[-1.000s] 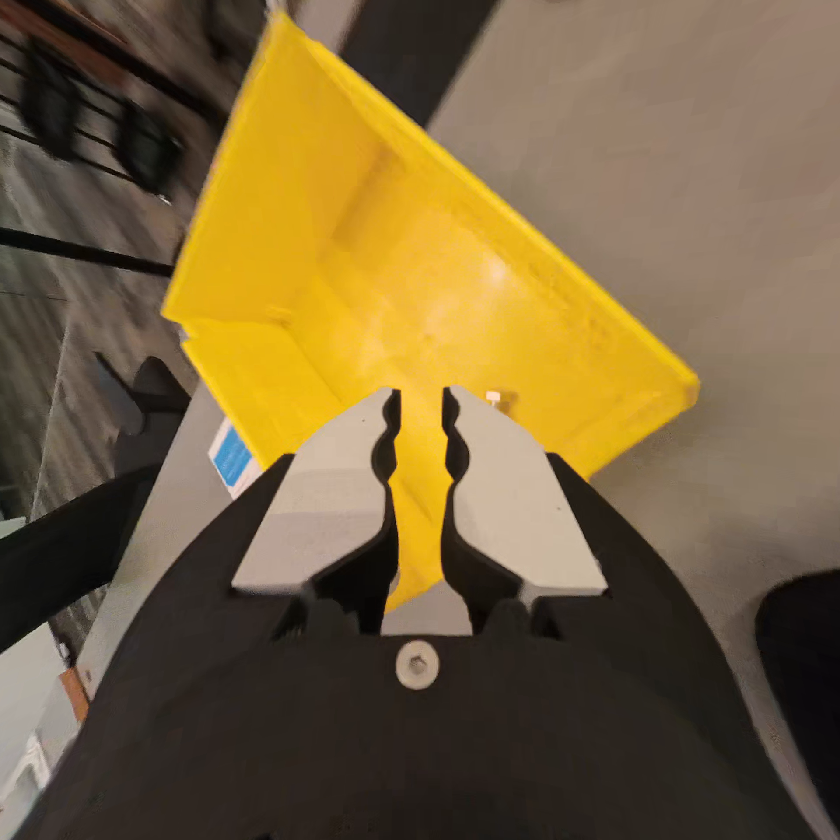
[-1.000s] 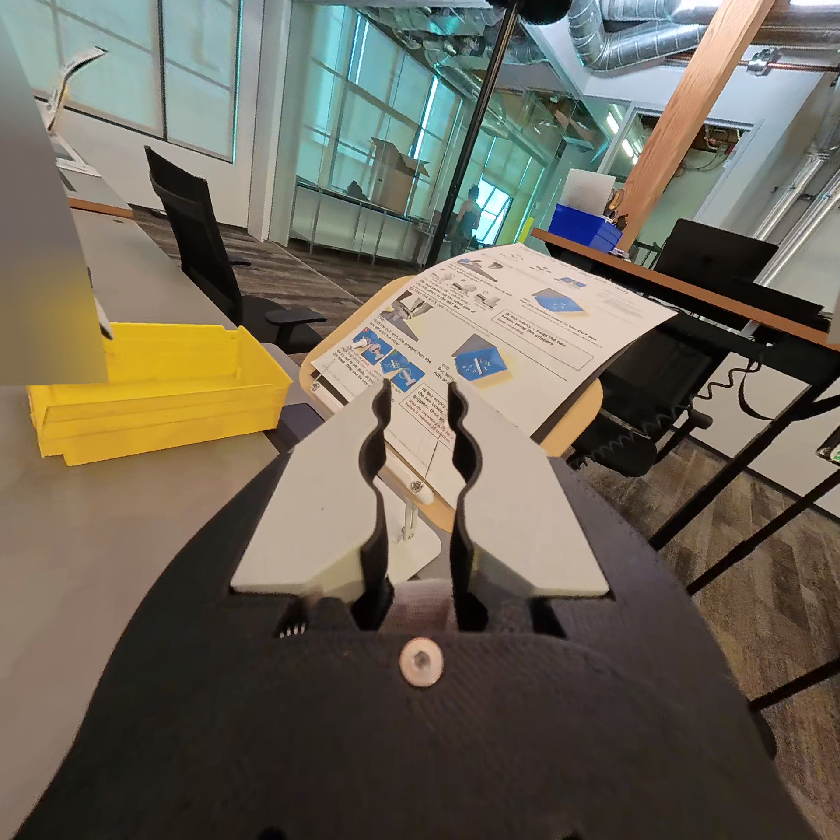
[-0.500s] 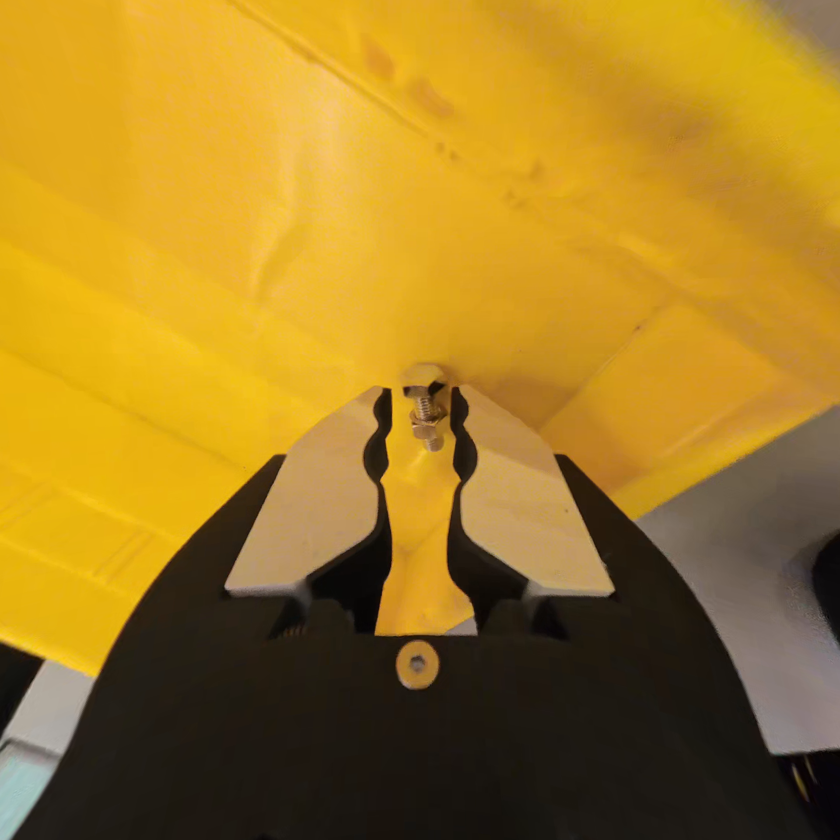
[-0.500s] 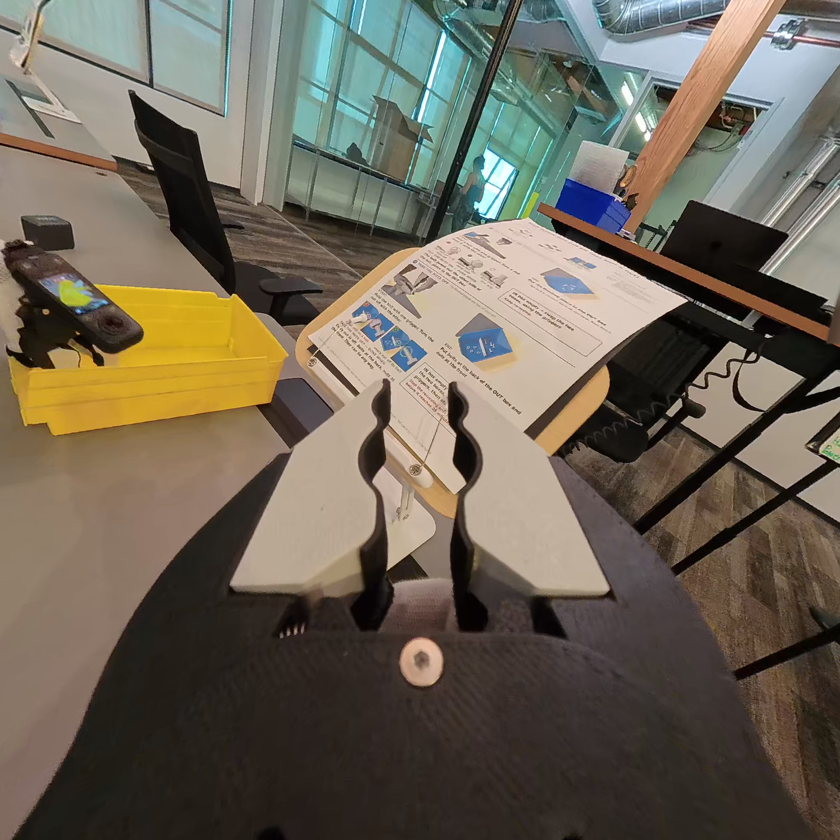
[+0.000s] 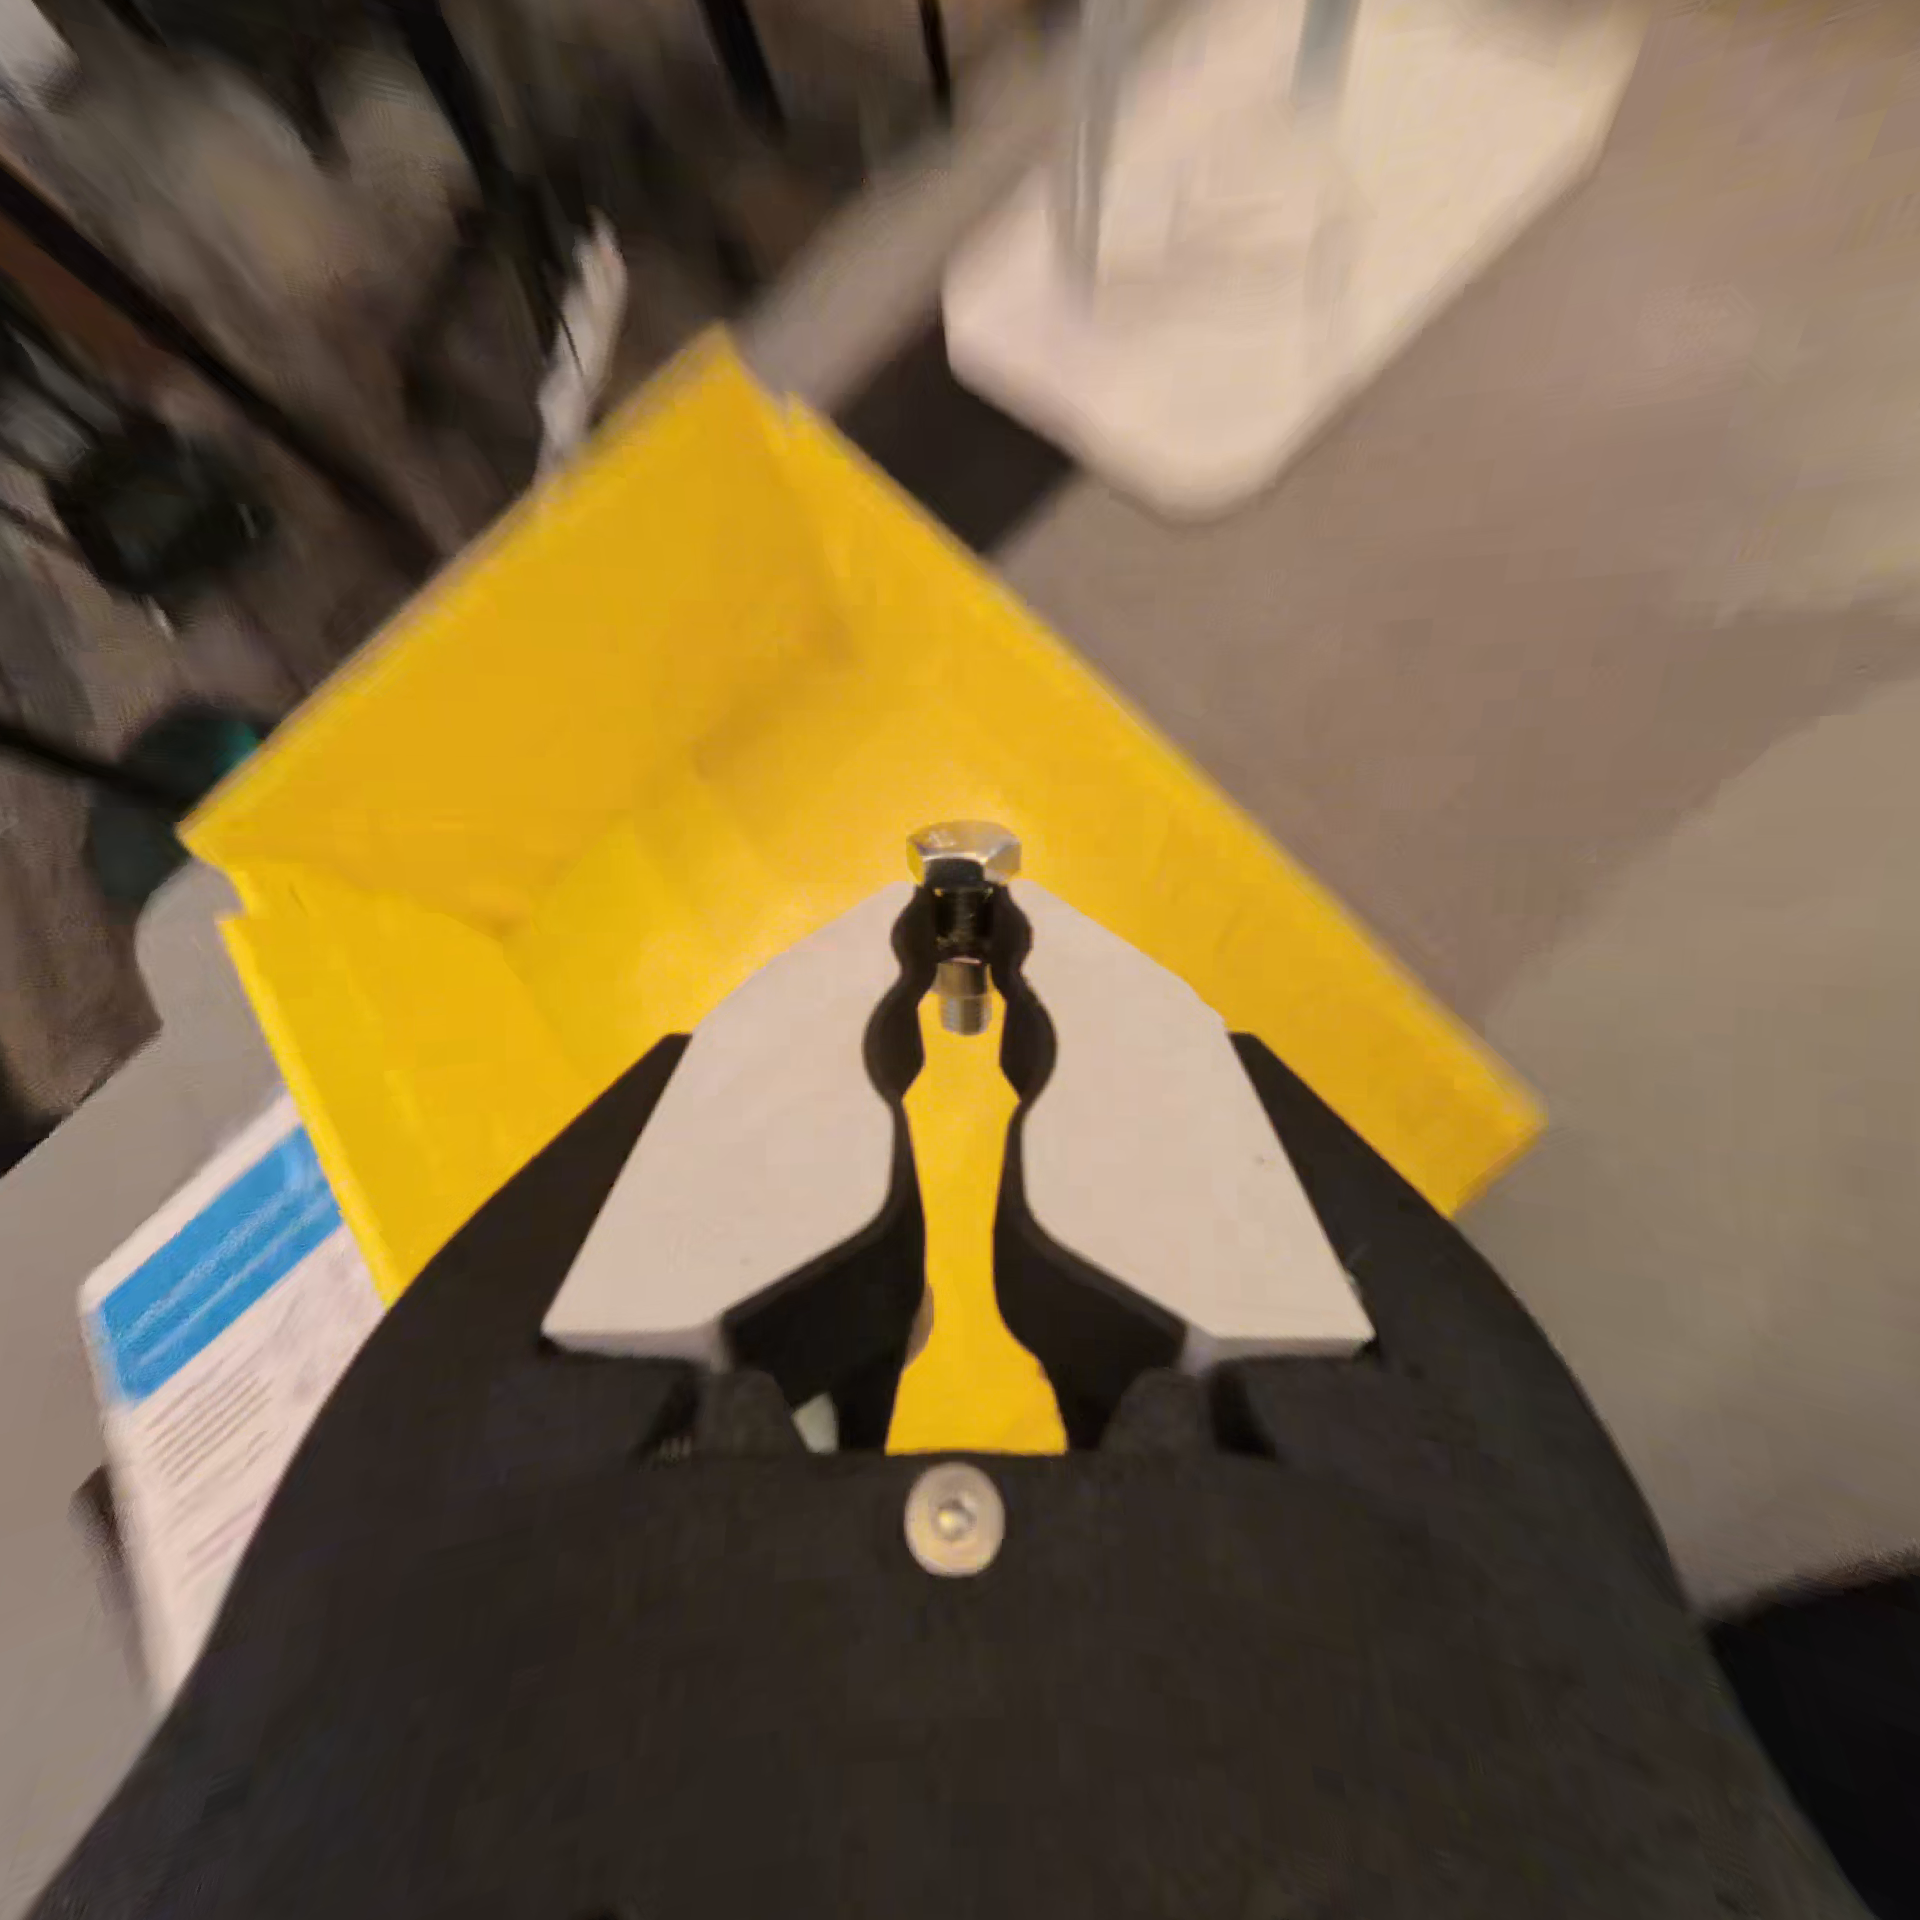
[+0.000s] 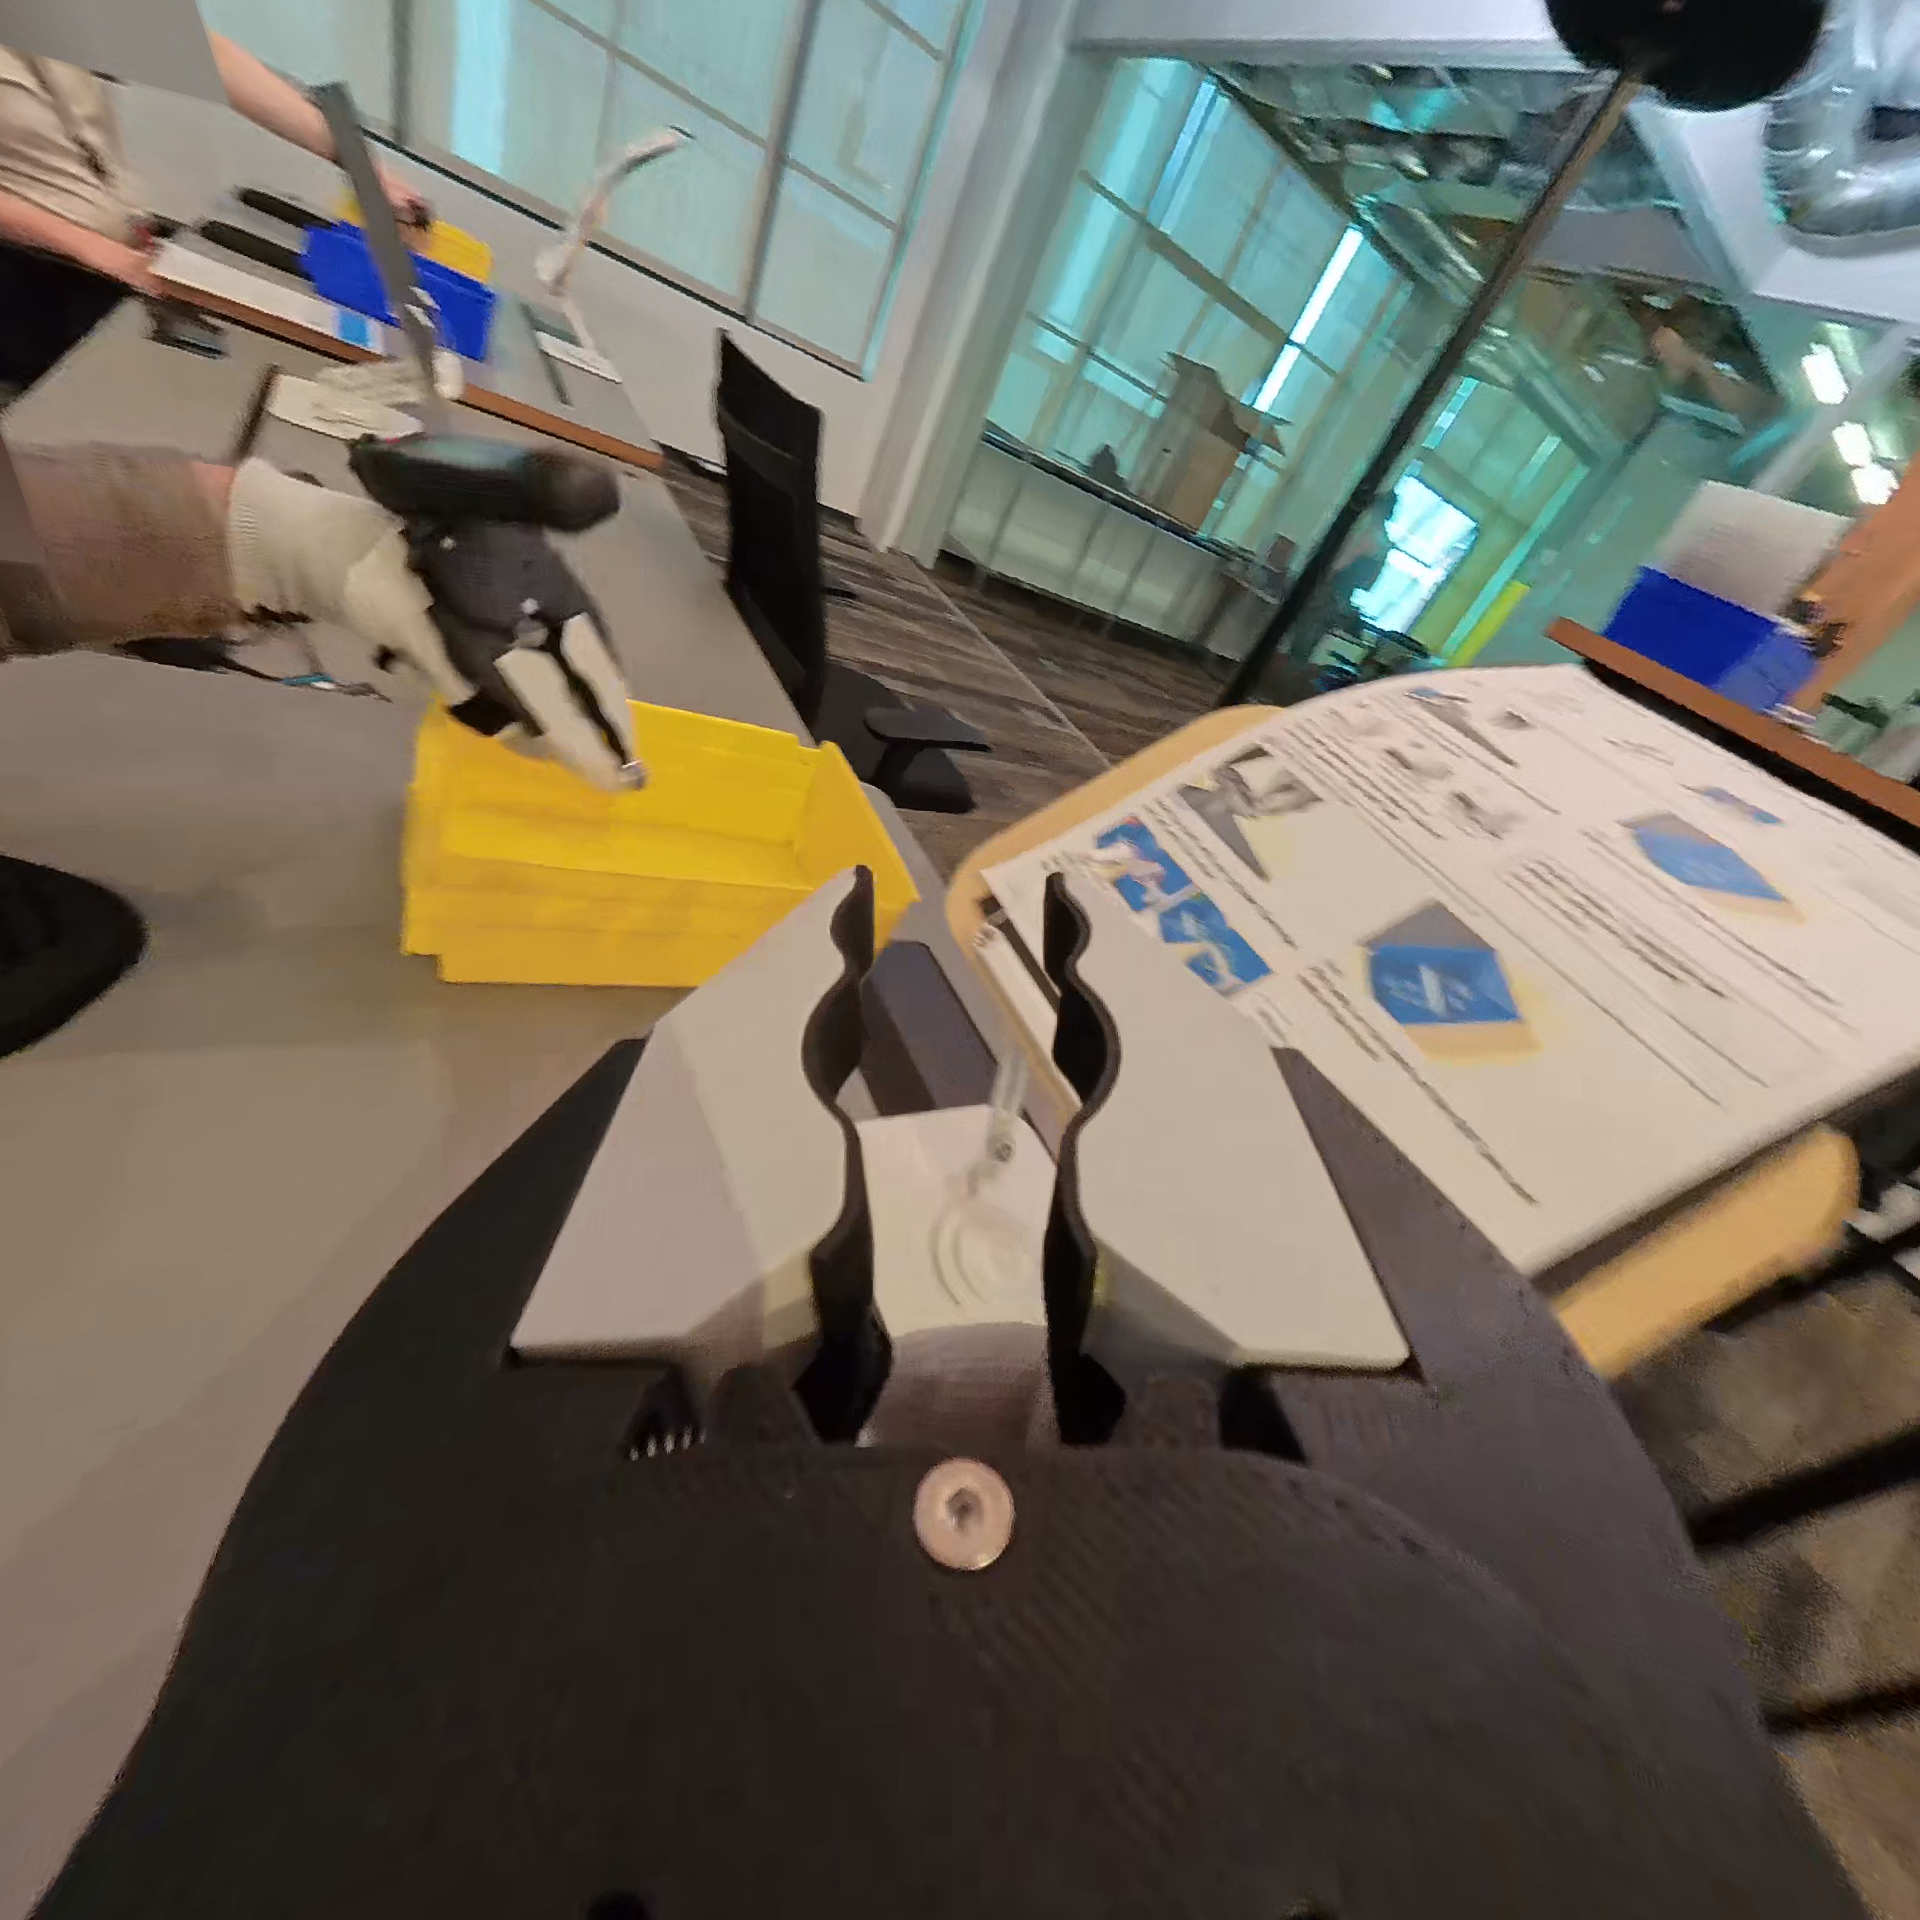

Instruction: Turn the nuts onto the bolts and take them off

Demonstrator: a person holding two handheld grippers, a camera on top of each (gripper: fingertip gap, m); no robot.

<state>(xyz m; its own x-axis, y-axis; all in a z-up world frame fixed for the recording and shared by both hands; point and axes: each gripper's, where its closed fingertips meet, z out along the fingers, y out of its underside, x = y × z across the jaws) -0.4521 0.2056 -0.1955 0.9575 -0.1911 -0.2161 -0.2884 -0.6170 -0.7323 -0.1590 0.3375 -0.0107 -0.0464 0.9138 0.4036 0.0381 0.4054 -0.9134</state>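
Lifted from one yellow bin: one bolt in left tongs.

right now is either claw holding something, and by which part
The left claw holds a bolt by its threaded shank, head sticking out past the tips. The right claw is open and empty.

Grey table bare left of yellow bin; tilted instruction board blocks right side, its white base just ahead of right gripper
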